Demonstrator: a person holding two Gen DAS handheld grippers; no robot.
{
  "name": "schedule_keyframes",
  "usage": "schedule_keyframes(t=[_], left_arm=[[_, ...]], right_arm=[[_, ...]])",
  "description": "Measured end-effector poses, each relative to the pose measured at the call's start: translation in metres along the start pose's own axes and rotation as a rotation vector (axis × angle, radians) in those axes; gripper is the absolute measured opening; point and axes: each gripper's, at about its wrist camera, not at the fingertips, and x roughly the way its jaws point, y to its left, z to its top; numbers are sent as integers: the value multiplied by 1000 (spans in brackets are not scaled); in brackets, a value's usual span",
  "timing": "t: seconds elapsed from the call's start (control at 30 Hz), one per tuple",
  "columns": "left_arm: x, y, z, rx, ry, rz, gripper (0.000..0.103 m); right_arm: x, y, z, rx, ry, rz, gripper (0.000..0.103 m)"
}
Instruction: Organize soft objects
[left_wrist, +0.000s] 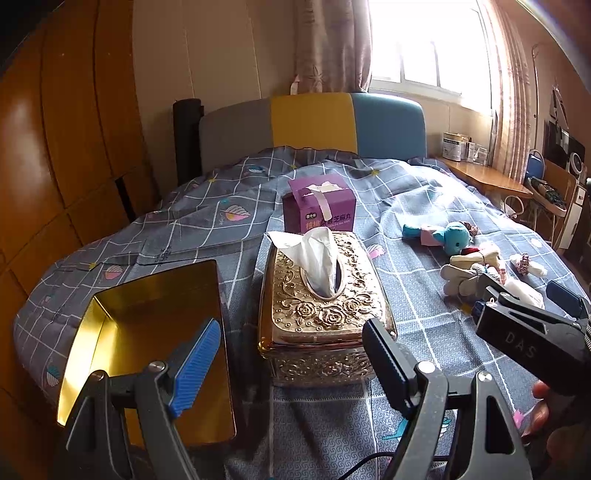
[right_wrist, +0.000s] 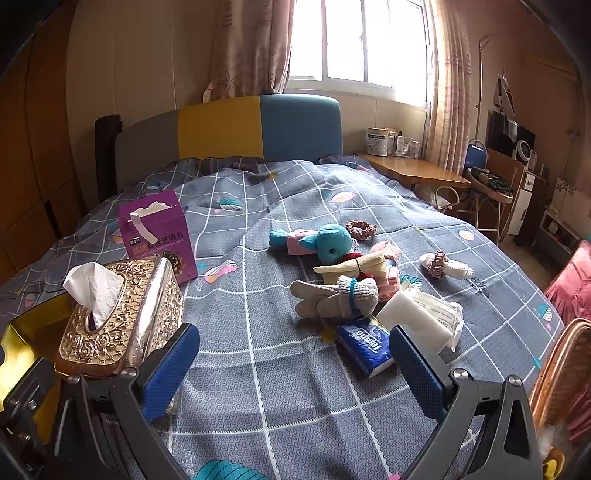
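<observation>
- Barely started as far as I can judge. Both of my tools are empty and nothing soft has gone into a container yet.
- Left tool (left_wrist: 291, 354): fingers spread wide apart, gripping nothing. It sits bottom centre of the left wrist view, hovering over the bed (left_wrist: 177, 229) in front of the gold tissue box (left_wrist: 325, 302).
- Right tool (right_wrist: 295, 363): also wide open and empty, low in the right wrist view, aimed at the pile.
- The soft stuff is all loose on the bedspread, centre-right of the right view: a blue plush toy (right_wrist: 328, 243), a grey knit glove (right_wrist: 336, 295) just below it, a cream cloth bundle (right_wrist: 354, 267) between them, and some pink knit thing partly buried behind, can't tell what.
- Off on their own: a brown scrunchie (right_wrist: 362, 228) above the plush, and a white rolled sock with a scrunchie round it (right_wrist: 445, 266) further right.
- Nearest my right tool: a blue tissue pack (right_wrist: 365, 345) and a white plastic-wrapped pack (right_wrist: 424, 317), touching each other.
- Possible destinations: an open gold tin (left_wrist: 147, 332) at lower left of the left view, looks empty, and a purple carton (right_wrist: 159, 232) at left of the right view, behind the tissue box.
- So my read: everything is left to do. Probably grab the tissue pack or glove first since they're closest, but that's a guess.
</observation>
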Motion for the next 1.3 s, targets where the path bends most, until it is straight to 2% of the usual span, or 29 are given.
schedule_keyframes(t=[0.83, 1.3], left_arm=[[-1, -2, 0, 10, -3, 0, 81], [2, -8, 0, 28, 23, -27, 81]], right_arm=[[3, -6, 0, 10, 6, -3, 103], [11, -24, 3, 50, 20, -18, 103]])
